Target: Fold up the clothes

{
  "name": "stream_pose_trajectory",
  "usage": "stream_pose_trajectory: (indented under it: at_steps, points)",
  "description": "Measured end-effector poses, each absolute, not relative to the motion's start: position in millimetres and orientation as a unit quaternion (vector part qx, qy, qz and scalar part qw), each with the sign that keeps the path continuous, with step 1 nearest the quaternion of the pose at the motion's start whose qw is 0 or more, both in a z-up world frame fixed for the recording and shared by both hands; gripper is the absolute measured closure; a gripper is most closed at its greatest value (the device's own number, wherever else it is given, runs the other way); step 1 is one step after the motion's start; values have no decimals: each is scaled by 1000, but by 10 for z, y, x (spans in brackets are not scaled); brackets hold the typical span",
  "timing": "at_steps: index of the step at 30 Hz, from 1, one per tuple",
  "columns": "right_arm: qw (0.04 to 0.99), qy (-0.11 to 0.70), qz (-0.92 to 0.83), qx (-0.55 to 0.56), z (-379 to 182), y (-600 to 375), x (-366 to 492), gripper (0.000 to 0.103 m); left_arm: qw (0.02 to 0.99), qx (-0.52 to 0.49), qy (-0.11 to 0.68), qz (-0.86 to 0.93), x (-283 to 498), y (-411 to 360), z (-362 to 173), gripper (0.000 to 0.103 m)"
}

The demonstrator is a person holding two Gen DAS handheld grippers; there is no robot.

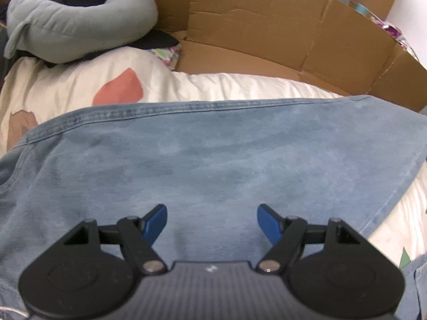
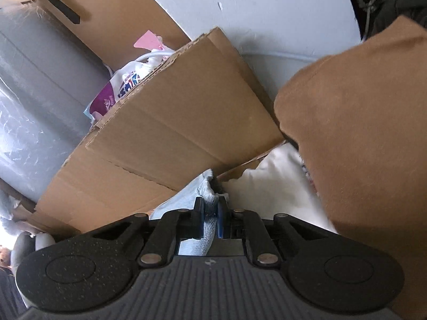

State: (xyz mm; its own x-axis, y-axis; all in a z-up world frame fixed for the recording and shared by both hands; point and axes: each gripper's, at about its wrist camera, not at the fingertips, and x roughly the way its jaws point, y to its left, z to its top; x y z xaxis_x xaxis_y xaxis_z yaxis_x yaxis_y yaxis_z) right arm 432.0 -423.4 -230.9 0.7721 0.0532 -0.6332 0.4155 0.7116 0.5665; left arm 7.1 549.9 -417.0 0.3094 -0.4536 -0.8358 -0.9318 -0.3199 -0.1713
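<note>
My left tongs hang wide apart over the blue jeans lying on the white bed. My right tongs are clamped on the jeans' edge near the cardboard.

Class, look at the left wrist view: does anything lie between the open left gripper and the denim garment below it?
Nothing visible does. The left gripper hangs open directly over the denim garment, with only bare cloth between its fingers. The grey pillow and cardboard sit beyond the garment's far hem.

Left gripper agape, right gripper clamped
</note>
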Motion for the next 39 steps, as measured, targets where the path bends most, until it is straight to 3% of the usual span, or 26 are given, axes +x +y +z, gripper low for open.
stream_pose_trajectory:
  at_steps: [18, 28, 34, 39]
  points:
    - [837, 454, -198, 234, -3067, -4014, 4412, 95, 321, -692, 530, 371, -705, 5345, -4392, 26]
    - [848, 456, -203, 181, -2947, -3872, 4402, 95, 366, -629, 577, 370, -1102, 5514, -4428, 27]
    - [844, 464, -196, 186, -2997, -3939, 4427, 86, 405, -592, 605, 345, -1240, 5621, -4531, 28]
    - [857, 452, -181, 169, -2912, -3884, 4448, 79, 426, -567, 628, 321, -1314, 5656, -4685, 38]
